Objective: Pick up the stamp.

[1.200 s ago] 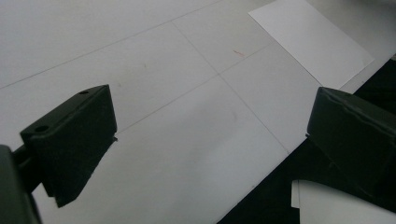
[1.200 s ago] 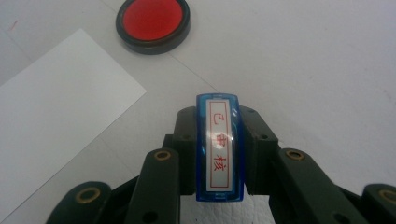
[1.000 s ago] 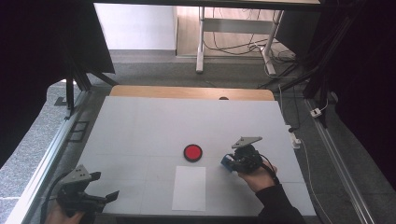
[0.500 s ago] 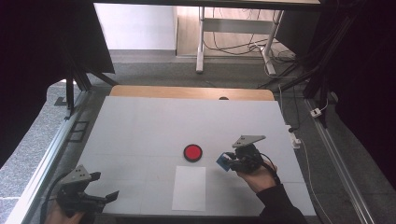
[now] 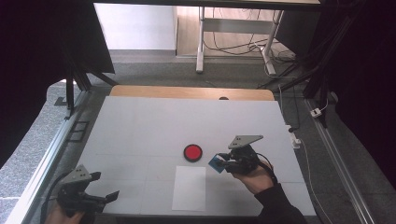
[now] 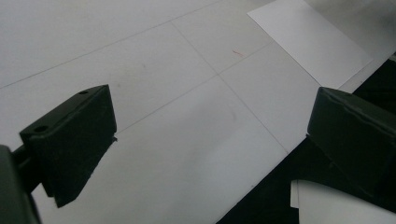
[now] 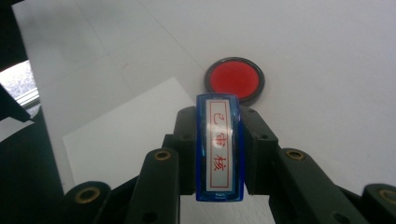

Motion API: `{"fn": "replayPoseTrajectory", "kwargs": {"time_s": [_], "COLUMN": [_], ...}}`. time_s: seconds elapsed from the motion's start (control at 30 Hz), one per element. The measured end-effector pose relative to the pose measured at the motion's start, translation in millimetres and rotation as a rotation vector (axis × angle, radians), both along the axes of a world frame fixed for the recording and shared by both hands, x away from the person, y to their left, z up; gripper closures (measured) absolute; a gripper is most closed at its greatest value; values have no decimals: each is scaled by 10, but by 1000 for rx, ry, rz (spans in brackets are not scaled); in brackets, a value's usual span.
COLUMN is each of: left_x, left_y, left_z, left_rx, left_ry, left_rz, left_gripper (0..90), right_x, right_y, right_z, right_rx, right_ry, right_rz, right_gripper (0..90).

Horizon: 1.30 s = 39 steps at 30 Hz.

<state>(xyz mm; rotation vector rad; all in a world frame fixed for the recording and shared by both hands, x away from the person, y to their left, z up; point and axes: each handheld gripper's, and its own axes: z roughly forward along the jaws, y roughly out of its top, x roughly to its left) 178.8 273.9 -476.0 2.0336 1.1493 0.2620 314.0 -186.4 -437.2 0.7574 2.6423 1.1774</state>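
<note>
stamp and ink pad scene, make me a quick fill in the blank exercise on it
1. The right hand-held gripper is shut on a blue ____.
2. The round ink pad on the table is ____ in colour.
3. The sheet of paper lies ____ to the person than the ink pad does.
4. The jaws of the left hand-held gripper stand ____, with nothing between them.

Missing words: stamp; red; nearer; open
</note>
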Motion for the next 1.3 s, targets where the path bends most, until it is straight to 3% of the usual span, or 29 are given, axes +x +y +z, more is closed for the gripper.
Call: {"fn": "replayPoseTrajectory", "kwargs": {"time_s": [0.17,0.97,1.3], "left_x": [2,12,10], "left_y": [3,4,-19], "left_z": [-2,-4,-2], "left_rx": [-5,-4,13], "left_ry": [2,10,11], "left_rz": [0,-5,-7], "left_gripper": [17,16,7], "right_x": [-46,-187,-181], "right_y": [96,493,474], "right_z": [68,247,216], "right_rx": [25,41,47], "right_ry": [-4,-42,-32], "right_rz": [60,194,190], "right_gripper": [709,708,709]}}
